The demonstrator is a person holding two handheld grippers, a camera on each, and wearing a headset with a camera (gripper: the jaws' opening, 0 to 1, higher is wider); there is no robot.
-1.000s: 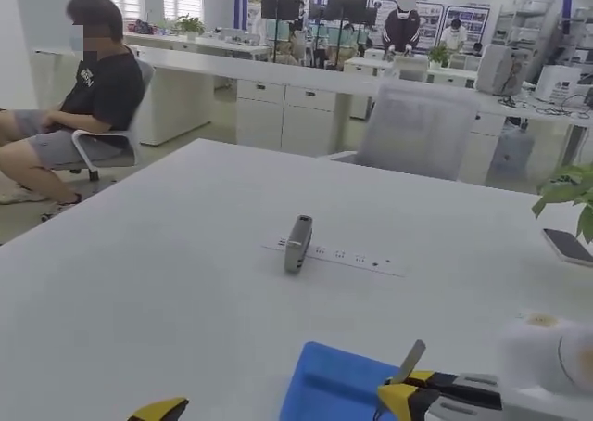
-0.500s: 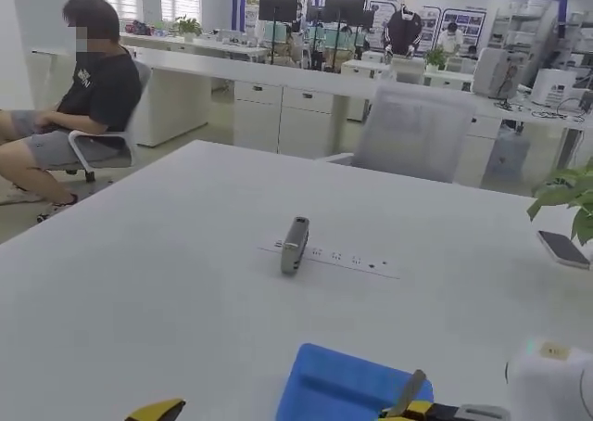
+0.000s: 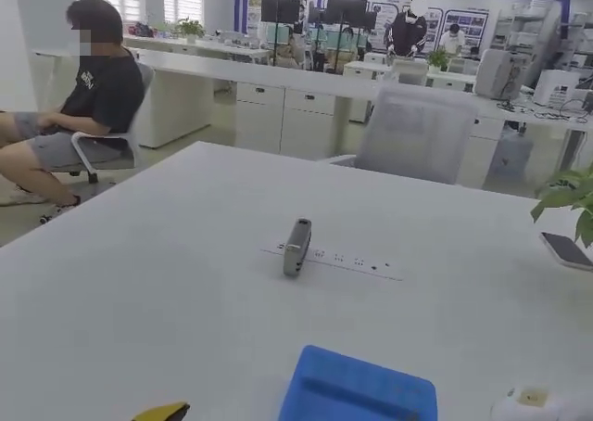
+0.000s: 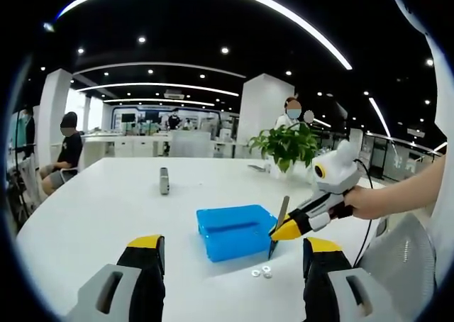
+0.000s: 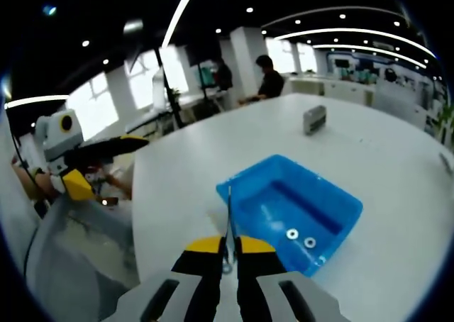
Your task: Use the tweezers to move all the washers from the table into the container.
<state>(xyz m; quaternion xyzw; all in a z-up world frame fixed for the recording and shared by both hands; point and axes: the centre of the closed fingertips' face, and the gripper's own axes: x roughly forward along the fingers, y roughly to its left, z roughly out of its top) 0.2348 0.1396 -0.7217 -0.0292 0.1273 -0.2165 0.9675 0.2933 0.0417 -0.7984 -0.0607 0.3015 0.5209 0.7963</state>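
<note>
Jaws of the right gripper (image 5: 229, 245) are clamped on the tweezers (image 5: 229, 212). The thin tip blurs against the blue container (image 5: 339, 231) at frame centre, so whether it carries anything cannot be made out. Two washers (image 5: 291, 233) lie inside the container. At the bottom of the left gripper view, the left gripper (image 4: 234, 245) has its jaws spread wide. Two loose washers (image 4: 267, 269) sit lower centre on the counter (image 4: 106, 208), just beside the container. The head view's bottom edge cuts the container off.
</note>
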